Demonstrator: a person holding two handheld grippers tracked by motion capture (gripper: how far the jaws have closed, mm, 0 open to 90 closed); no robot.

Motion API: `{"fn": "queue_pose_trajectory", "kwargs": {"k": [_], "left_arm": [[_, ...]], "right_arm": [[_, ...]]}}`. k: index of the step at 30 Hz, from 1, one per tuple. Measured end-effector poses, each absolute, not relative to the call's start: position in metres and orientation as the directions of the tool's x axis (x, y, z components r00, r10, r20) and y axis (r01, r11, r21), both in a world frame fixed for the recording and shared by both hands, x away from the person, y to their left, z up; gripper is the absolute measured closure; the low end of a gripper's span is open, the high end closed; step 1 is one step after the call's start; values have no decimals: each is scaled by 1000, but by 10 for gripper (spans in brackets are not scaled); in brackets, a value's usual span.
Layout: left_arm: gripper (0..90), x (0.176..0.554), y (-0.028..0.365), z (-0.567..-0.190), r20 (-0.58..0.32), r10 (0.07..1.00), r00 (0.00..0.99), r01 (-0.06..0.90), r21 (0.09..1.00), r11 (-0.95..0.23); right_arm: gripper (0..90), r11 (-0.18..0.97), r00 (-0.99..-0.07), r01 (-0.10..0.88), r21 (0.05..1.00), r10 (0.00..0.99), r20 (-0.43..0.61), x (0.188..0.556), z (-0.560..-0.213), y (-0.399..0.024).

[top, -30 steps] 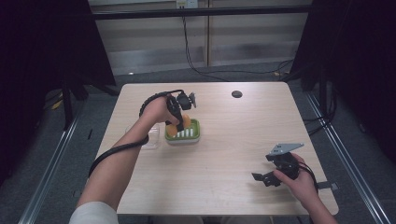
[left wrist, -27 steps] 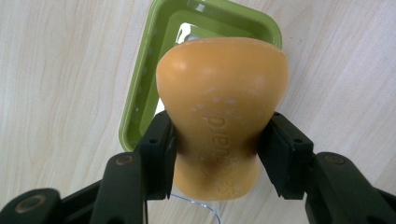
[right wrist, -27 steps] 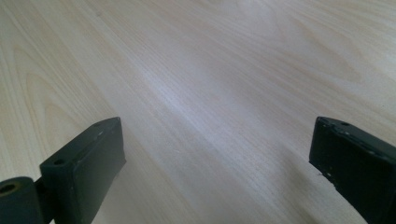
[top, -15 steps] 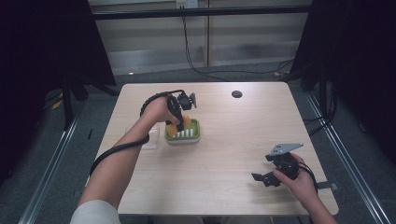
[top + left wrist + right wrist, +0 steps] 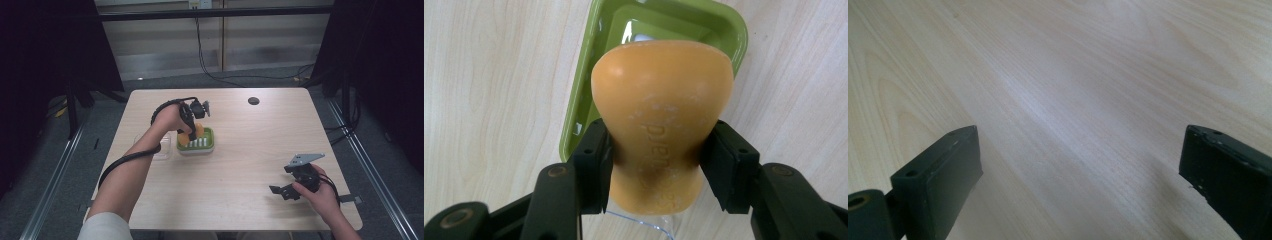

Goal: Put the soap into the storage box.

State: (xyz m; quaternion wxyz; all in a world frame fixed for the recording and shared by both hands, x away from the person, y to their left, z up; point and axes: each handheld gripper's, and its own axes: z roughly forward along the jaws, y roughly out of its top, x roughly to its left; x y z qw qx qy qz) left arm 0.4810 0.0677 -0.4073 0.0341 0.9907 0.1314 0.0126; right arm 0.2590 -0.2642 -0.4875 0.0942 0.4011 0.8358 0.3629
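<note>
— Well, start from the high view: what is on the table (image 5: 235, 200)?

— The left gripper (image 5: 191, 131) hangs over a green soap dish (image 5: 206, 145) near the middle of the wooden top, with an orange soap bar (image 5: 196, 131) between its jaws, just above the dish. A clear plastic lid (image 5: 162, 150) lies on the table just beside the dish, under the person's left forearm. The right gripper (image 5: 287, 187) rests near the table's front right corner, well apart from the dish, held in the person's right hand (image 5: 320, 197).

— And the left gripper view?

— There the left gripper (image 5: 656, 165) pinches the soap bar (image 5: 661, 110) at its narrowed waist, one black pad pressed on each side. The bar stands lengthwise along the jaws, its broad end away from the camera. Behind it lies the soap dish (image 5: 589, 105), its glossy hollow partly covered by the bar. An edge of clear plastic (image 5: 644, 222) shows under the bar's near end.

— The right gripper view?

— The right gripper (image 5: 1080, 165) has its jaws spread wide, nothing between them, with bare wood grain beneath.
</note>
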Motion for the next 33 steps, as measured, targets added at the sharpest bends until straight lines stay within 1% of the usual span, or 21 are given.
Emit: {"fn": "queue_pose_trajectory", "kwargs": {"k": [6,7,12,17,21,22,23,30,32,33], "left_arm": [[493,482,67,-410,36,249,968,246,81,-966],[493,482,66,-411,33,237,971,234,76,-969],[493,484,66,-413,8,241,971,240,67,-969],[493,484,65,-418,40,234,971,231,69,-970],[493,485,66,-419,38,219,975,217,63,-974],[493,484,66,-421,38,234,971,231,77,-970],[493,486,66,-421,38,215,976,213,58,-975],[492,486,66,-428,41,228,973,225,64,-972],[492,486,66,-428,34,219,975,217,51,-975],[492,486,66,-430,41,222,974,219,61,-974]], "right_arm": [[30,413,-658,605,680,740,136,259,-488,-264],[30,413,-659,604,681,739,136,259,-488,-264],[30,417,-662,603,681,738,134,259,-488,-264],[30,412,-658,606,681,740,137,259,-488,-264],[30,413,-659,605,681,740,136,259,-488,-264],[30,413,-659,604,681,739,137,259,-488,-264],[30,414,-661,603,681,738,136,259,-488,-264],[30,417,-663,601,682,737,133,259,-488,-264],[30,422,-663,603,677,738,131,259,-488,-263],[30,420,-660,606,676,739,133,259,-488,-263]]}}
